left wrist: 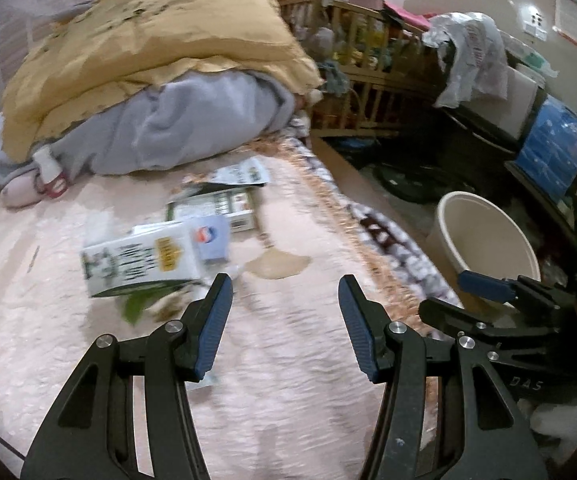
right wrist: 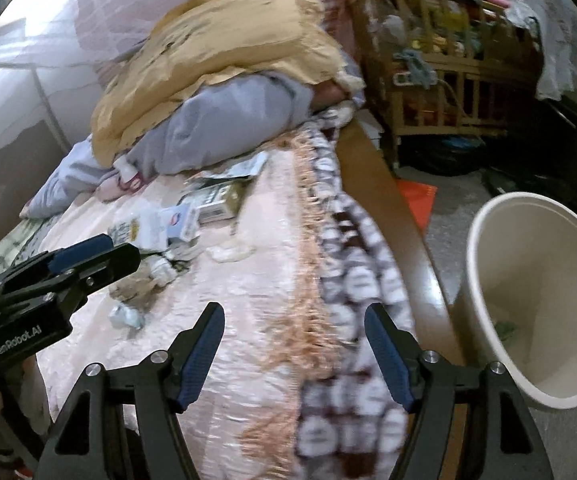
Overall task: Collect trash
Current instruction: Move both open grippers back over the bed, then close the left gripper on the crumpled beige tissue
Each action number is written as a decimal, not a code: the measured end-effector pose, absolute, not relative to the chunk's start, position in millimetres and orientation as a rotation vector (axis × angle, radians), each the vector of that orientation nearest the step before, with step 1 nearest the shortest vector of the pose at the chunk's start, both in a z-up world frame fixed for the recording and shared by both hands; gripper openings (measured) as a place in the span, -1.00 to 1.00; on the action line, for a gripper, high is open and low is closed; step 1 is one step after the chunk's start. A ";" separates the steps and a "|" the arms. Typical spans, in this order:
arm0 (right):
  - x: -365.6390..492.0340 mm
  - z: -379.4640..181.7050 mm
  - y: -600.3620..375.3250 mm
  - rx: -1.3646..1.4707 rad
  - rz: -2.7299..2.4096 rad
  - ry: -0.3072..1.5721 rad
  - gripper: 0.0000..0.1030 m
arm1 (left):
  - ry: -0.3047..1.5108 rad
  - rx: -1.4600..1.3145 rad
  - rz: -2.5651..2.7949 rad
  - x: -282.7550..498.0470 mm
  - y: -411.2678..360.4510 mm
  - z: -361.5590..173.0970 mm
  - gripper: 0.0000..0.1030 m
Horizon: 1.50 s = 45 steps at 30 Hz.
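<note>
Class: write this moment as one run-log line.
left gripper open, empty | right gripper open, empty | cartons on bed | bin beside bed

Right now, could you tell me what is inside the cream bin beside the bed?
In the cream bin, one small green scrap lies at the bottom. The near wall hides part of the floor, so more may be there.

right gripper (right wrist: 294,312) hanging over the pink bedspread (right wrist: 248,280), jaws standing apart, nothing between them | cream bin (right wrist: 488,240) sitting on the floor just right of the bedspread | cartons (right wrist: 216,202) lying on it, far side | left gripper (right wrist: 84,254) reaching in over its left edge
</note>
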State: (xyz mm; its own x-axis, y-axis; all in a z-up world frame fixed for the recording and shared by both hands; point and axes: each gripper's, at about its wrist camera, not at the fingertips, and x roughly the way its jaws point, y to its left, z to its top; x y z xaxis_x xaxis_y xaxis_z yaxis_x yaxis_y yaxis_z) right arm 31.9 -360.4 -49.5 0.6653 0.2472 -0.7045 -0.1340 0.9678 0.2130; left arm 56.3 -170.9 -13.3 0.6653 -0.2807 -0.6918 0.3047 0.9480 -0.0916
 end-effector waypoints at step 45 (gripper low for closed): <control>81.2 -84.7 -244.2 0.052 0.489 0.941 0.37 | 0.882 -0.226 -0.316 73.3 -28.6 -54.5 -0.54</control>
State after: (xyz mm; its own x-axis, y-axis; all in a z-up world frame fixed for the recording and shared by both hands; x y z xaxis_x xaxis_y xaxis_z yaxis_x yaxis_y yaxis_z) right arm 81.2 -244.2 -84.7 0.4882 0.4247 -0.7624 -0.3802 0.8898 0.2523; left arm 73.3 -28.6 -54.5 0.5939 -0.3612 -0.7189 0.1769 0.9303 -0.3212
